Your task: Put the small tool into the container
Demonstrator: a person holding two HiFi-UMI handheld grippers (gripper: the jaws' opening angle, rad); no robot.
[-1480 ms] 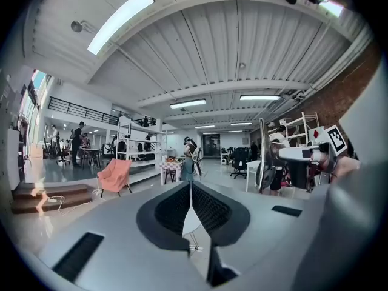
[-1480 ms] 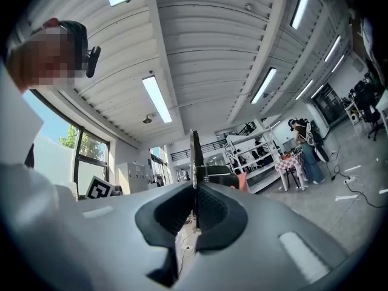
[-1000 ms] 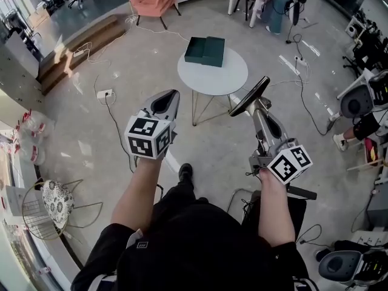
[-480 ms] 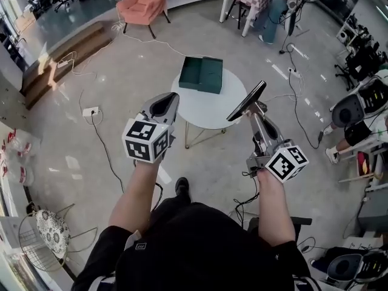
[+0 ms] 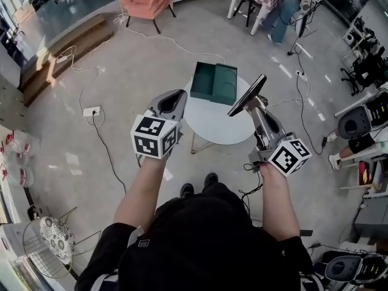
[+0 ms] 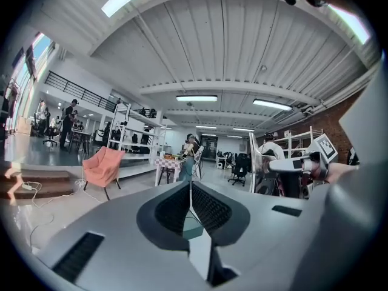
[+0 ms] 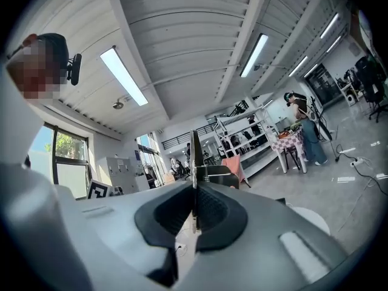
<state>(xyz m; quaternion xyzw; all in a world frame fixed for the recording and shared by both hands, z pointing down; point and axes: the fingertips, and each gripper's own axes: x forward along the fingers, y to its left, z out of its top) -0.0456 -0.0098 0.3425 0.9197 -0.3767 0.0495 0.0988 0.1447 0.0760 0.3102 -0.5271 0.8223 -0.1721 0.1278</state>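
Right gripper (image 5: 257,105): fingers clamped on the small tool (image 5: 247,95). Left gripper (image 5: 171,100): fingers closed, empty. I note the counter (image 5: 212,129) and green container (image 5: 214,83) now nearer, between both grippers.

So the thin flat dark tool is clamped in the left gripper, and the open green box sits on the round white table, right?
Not quite: the thin flat dark tool is clamped in the right gripper, as the right gripper view shows; the left gripper is shut on nothing. The open green box does sit on the round white table.
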